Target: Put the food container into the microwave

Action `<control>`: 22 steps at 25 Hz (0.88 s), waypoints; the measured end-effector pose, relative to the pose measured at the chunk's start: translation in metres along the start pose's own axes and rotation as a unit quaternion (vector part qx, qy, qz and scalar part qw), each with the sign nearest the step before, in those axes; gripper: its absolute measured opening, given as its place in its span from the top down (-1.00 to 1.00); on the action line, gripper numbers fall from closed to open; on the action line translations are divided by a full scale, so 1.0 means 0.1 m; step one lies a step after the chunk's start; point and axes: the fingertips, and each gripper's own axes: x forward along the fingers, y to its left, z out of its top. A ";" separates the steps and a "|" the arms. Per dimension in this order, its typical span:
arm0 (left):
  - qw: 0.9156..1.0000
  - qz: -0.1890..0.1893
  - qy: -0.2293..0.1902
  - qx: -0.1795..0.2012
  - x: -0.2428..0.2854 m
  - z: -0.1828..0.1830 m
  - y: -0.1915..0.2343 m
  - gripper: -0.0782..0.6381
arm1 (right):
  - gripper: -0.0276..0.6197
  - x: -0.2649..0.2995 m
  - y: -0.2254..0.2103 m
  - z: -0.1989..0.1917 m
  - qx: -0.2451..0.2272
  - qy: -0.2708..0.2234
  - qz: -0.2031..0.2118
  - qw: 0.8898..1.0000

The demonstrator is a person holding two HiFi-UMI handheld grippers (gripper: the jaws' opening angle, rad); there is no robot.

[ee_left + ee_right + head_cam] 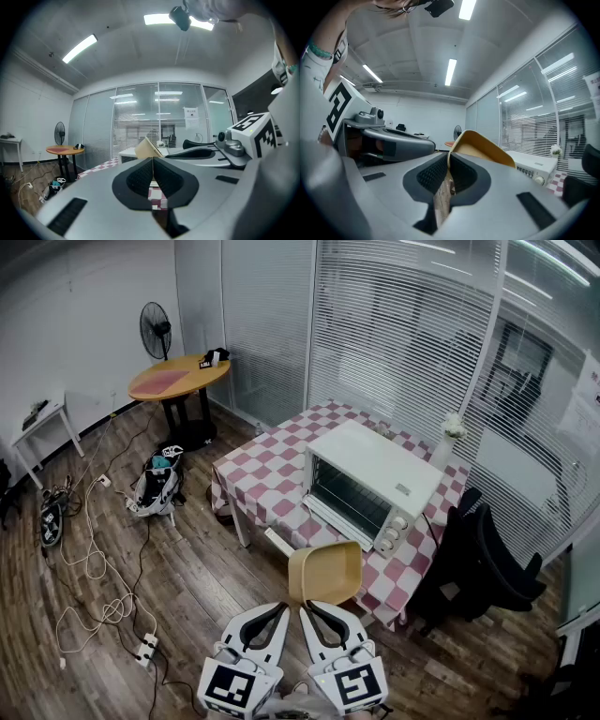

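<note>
A tan-yellow food container (325, 573) is held in the air just in front of the checkered table (272, 474). My right gripper (307, 607) is shut on its near rim; in the right gripper view the container (483, 146) rises from between the closed jaws of that gripper (449, 161). My left gripper (284, 607) sits right beside it with its jaws pressed together and nothing visible between them; the container (147, 149) shows just past that gripper's (153, 161) tips. The white microwave (375, 486) stands on the table with its glass door closed, beyond the container.
A black office chair (478, 563) stands right of the table. A white vase (448, 439) sits behind the microwave. On the wooden floor to the left are cables (94, 559), a power strip (145, 648) and a bag (159, 486). A round orange table (178, 378) and a fan (155, 331) stand further back.
</note>
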 end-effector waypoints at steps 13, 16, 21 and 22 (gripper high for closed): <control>1.000 -0.018 0.021 -0.006 -0.04 -0.19 -0.28 0.75 | 0.88 -0.15 -0.04 -0.14 0.002 0.008 0.025 1.000; 0.999 -0.017 0.024 -0.013 -0.02 -0.20 -0.26 0.75 | 0.87 -0.12 -0.06 -0.17 -0.002 0.015 0.028 0.999; 1.000 -0.018 0.016 -0.014 0.11 -0.19 -0.09 0.75 | 0.87 0.06 -0.14 -0.20 -0.003 0.016 0.022 1.000; 1.000 -0.021 0.015 -0.014 0.15 -0.18 -0.04 0.75 | 0.87 0.12 -0.17 -0.21 -0.005 0.019 0.020 1.000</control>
